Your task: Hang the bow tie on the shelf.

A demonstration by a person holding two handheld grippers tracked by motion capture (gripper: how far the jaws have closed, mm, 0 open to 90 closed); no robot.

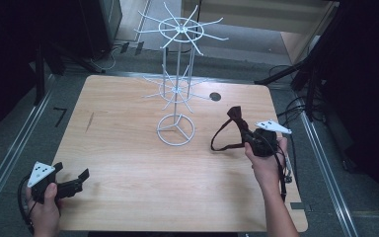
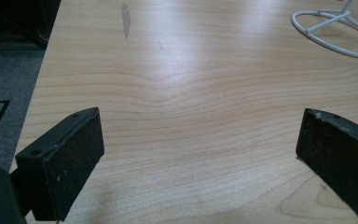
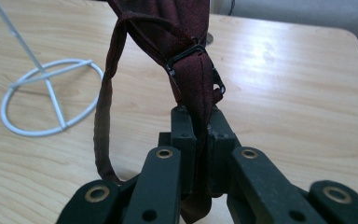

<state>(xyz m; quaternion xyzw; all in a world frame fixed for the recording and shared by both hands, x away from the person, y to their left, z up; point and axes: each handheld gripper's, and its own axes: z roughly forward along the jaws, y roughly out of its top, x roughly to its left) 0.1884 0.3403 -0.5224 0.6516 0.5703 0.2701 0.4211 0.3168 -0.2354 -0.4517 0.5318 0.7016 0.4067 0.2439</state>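
Your wire rack (image 1: 176, 98) is standing mid-table (image 1: 128, 163). The bow tie (image 1: 232, 129) is hanging right of it, in your right gripper (image 1: 249, 137).

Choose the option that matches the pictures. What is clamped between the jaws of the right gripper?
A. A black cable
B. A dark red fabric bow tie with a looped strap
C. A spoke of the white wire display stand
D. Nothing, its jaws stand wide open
B: in the right gripper view the right gripper has its jaws closed tightly on the dark red fabric bow tie, whose strap loops down beside the white wire display stand.
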